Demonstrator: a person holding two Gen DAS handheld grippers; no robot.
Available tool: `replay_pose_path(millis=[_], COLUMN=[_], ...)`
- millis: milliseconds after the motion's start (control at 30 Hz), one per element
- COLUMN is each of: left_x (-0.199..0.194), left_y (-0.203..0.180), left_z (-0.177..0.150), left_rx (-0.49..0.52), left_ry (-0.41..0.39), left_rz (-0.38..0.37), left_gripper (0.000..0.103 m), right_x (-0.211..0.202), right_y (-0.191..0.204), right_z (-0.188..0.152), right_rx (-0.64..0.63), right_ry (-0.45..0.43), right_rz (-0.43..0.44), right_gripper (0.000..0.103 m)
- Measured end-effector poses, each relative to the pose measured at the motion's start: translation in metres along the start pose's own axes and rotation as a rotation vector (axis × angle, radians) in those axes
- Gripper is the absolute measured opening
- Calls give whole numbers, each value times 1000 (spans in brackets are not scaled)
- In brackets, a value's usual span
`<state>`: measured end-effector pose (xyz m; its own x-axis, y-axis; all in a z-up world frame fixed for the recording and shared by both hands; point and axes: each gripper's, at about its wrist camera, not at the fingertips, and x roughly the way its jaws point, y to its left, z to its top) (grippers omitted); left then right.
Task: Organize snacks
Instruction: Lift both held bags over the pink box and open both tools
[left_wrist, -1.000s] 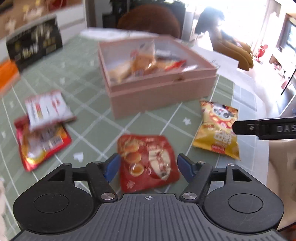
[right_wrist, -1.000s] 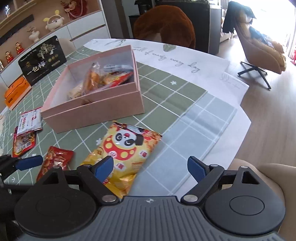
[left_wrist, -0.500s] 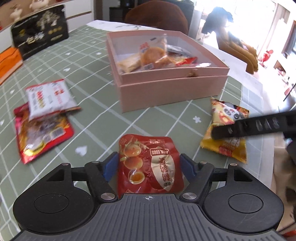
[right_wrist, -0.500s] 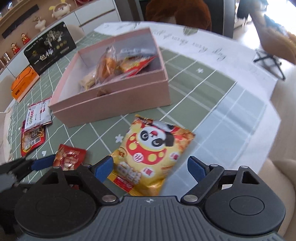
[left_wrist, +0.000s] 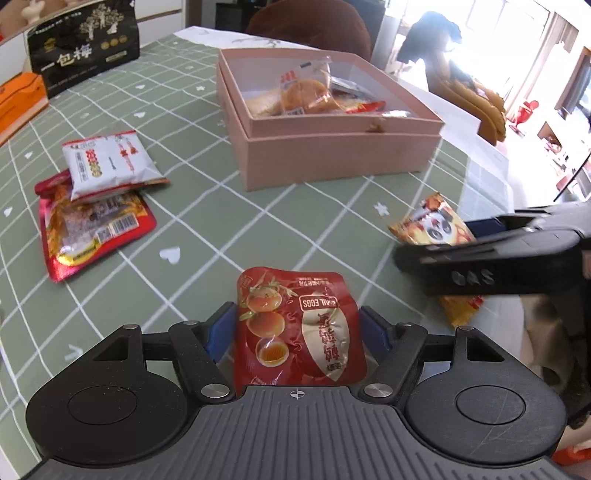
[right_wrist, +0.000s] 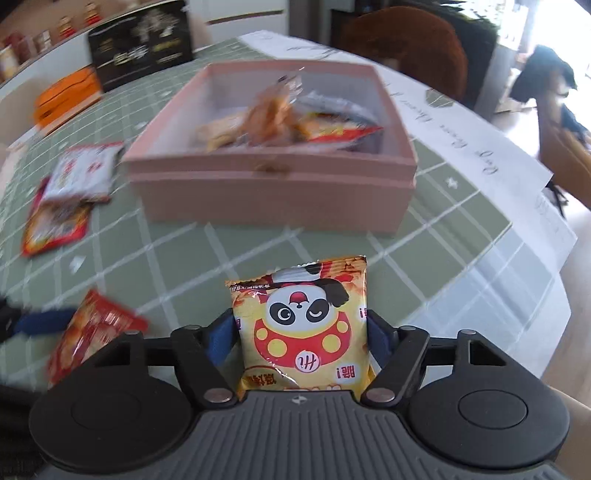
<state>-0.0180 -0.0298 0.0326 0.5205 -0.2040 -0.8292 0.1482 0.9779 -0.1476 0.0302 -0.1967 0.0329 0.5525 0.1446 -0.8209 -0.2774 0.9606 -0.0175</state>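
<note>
My left gripper (left_wrist: 297, 332) is shut on a red quail egg packet (left_wrist: 299, 325), which sits between its blue pads low over the table. My right gripper (right_wrist: 301, 334) is shut on a yellow panda snack bag (right_wrist: 304, 328). The panda bag (left_wrist: 434, 225) and the right gripper (left_wrist: 491, 251) also show at the right of the left wrist view. The red packet (right_wrist: 92, 336) shows at lower left of the right wrist view. An open pink box (left_wrist: 343, 151) (right_wrist: 273, 192) holding several snacks stands ahead of both grippers.
A white snack packet (left_wrist: 107, 162) lies on a red packet (left_wrist: 92, 225) at left on the green checked tablecloth (left_wrist: 207, 206). A black box (left_wrist: 83, 48) and an orange box (left_wrist: 18, 99) stand at the far left. The table edge is at right.
Both grippers moved forward and down over their packets and closed on them. The right gripper swung left, bringing the panda bag between its pads.
</note>
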Motion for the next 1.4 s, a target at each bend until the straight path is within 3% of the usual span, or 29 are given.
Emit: replay_pose_path(millis=[167,333,467,600,733,833,933,1000,1067,1133,1233,1333,1367,1400], left_x=[-8,-36,-83,-125,-114,-83,-32,17,37,37,28,6,-1,-8], left_y=[0,6,5,4,11,20,26,25,31,40,57,87,101,117], left_z=[-8,3,47,105,141,160,180,190,186,179,170,163,159,152], left_rx=[-58,-105,-81,-41,-45,-98,-134,-101,-131,-185,-224,-242,-270,-312], left_ry=[4,-94,-258,-431,-439,-397,-348,-219,-193,-239,-258,-288,-293,-289], left_rz=[-64,-82,-108,-93,-88,-123,-170,-140,-171,-239,-265,-179,-133,-83], left_gripper=[76,76,76,76,77,77,79,77,73,72,72,72,72,72], right_x=[-30,-78,-124,-187,-215,-209,-186,-167,-149,-137,-122,-106,-99,-90], right_y=[-17,-34,-41,-53,-67,-74,-77,-74,-73,-72,-67,-60,-58,-52], right_z=[-21,-18,9,53,90,102,107,112,117,115,122,138,146,155], right_rx=[0,57,61,12,17,45,90,105,122,125,117,142,145,126], right_ry=[3,-108,-236,-437,-532,-536,-478,-432,-372,-334,-313,-312,-326,-332], right_rz=[10,53,86,65,57,49,78,71,48,42,34,72,103,111], right_gripper=[59,57,56,56,56,57,57,57,56,56,56,57,63,81])
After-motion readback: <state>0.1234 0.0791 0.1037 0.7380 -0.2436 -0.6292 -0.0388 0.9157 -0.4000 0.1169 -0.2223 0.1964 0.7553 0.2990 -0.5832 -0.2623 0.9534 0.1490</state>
